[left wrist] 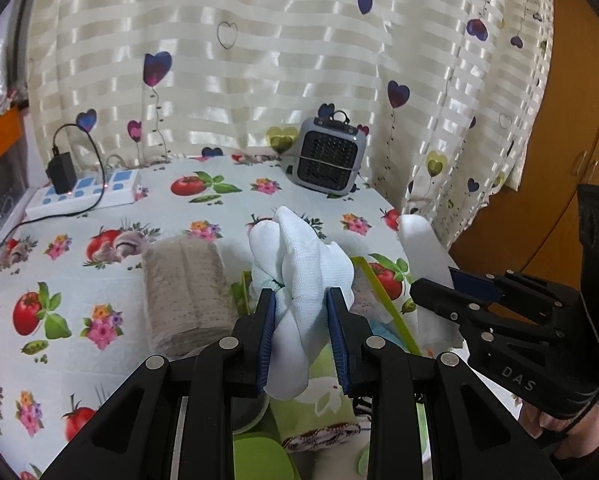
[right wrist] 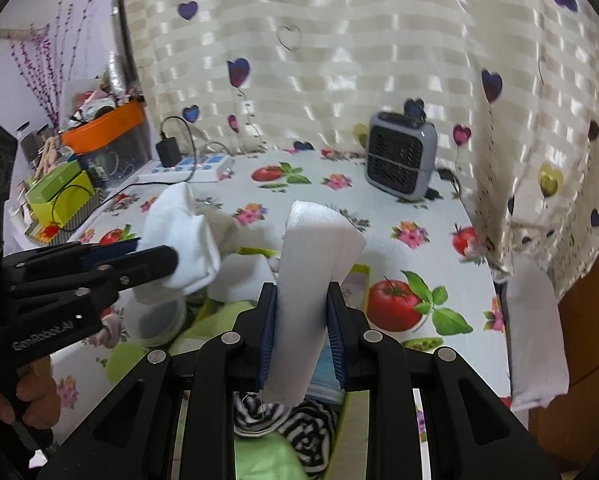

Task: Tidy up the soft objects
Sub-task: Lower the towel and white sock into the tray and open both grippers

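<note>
Left gripper, jaws narrow, blue pads clamped on a bunched white cloth. Right gripper, jaws likewise narrow, gripping a white foam sheet that stands upright between its pads. Both items are held above the bin, whose green rim shows beneath them; inside it lie a striped black-and-white fabric and green textiles. A rolled beige towel lies on the tablecloth left of the bin; the grey heater stands beyond the bin, against the curtain. Legible markings: "DAS" on the right gripper's body in the left view; "GenRobot.AI" on the left gripper's body in the right view.
</note>
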The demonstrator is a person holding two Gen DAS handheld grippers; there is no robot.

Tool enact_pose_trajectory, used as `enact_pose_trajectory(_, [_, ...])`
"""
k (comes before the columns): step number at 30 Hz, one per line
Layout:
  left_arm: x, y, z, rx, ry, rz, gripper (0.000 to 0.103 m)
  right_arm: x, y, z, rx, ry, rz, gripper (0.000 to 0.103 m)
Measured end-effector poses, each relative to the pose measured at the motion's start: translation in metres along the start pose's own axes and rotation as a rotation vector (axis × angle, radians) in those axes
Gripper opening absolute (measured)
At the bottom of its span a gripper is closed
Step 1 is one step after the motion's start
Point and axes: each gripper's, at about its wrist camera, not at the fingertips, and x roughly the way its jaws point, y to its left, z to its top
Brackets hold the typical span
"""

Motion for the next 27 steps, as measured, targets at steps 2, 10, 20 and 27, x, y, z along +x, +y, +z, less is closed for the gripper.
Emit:
enact_pose_trajectory(2, [0.007, -0.002, 0.001, 0.006, 0.012, -0.006, 0.025, 0.008, -0.005, -0.002, 0.008, 0.023, 0.006, 0.025])
enact_pose_trajectory(10, [0.041, -0.007, -0.003, 0.017, 0.101, -0.055, 0.025, 0.043, -0.016, -0.016, 0.03, 0.122, 0.045, 0.026])
enact_pose_trajectory(20, [0.068, -0.01, -0.009, 0.035, 0.183, -0.084, 0.03, 0.056, -0.015, -0.023, 0.011, 0.164, 0.059, 0.04])
enact_pose_trajectory(27, [0.059, -0.013, -0.007, 0.046, 0.145, -0.095, 0.035, 0.044, -0.011, -0.021, -0.008, 0.133, 0.048, 0.041])
